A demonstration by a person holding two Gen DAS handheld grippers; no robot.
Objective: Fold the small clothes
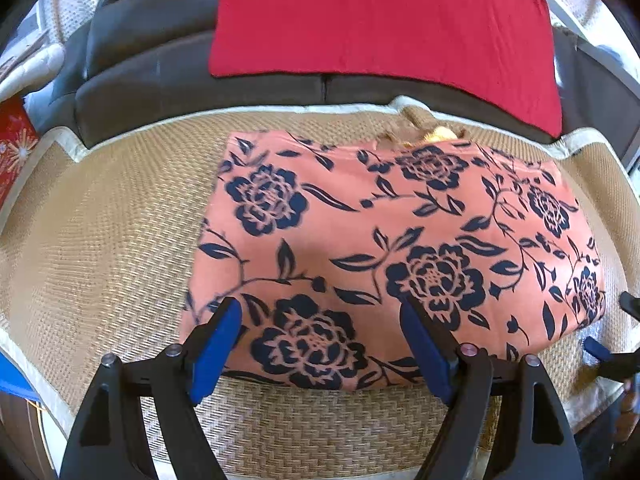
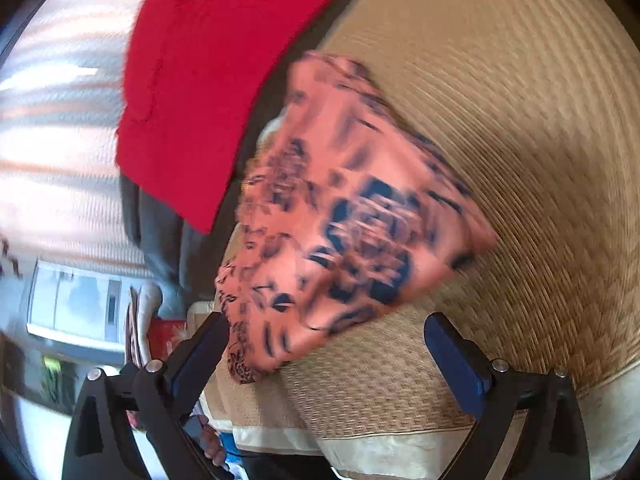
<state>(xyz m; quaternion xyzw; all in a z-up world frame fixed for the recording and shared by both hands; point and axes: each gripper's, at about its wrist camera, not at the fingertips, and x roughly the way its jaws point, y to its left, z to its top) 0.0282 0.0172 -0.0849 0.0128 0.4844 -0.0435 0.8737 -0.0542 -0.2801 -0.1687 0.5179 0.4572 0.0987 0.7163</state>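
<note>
1. Both jaws spread wide, nothing between them. My left gripper point(image 1: 320, 340) hangs over the near edge of the folded floral cloth point(image 1: 392, 248), which fills the space ahead of its jaws.
2. Cloth lies flat on the woven mat point(image 1: 104, 232): salmon ground, dark blue flowers.
3. My right gripper point(image 2: 326, 344), released, sits just off the cloth's point(image 2: 352, 216) corner; that view is tilted and motion-blurred, so contact can't be read.
4. Beyond the cloth, further from my jaws: red cushion point(image 1: 380, 20) on a grey sofa point(image 1: 152, 60).
5. Right gripper's blue pad tip point(image 1: 596, 346) shows at the far right of my left view.
</note>
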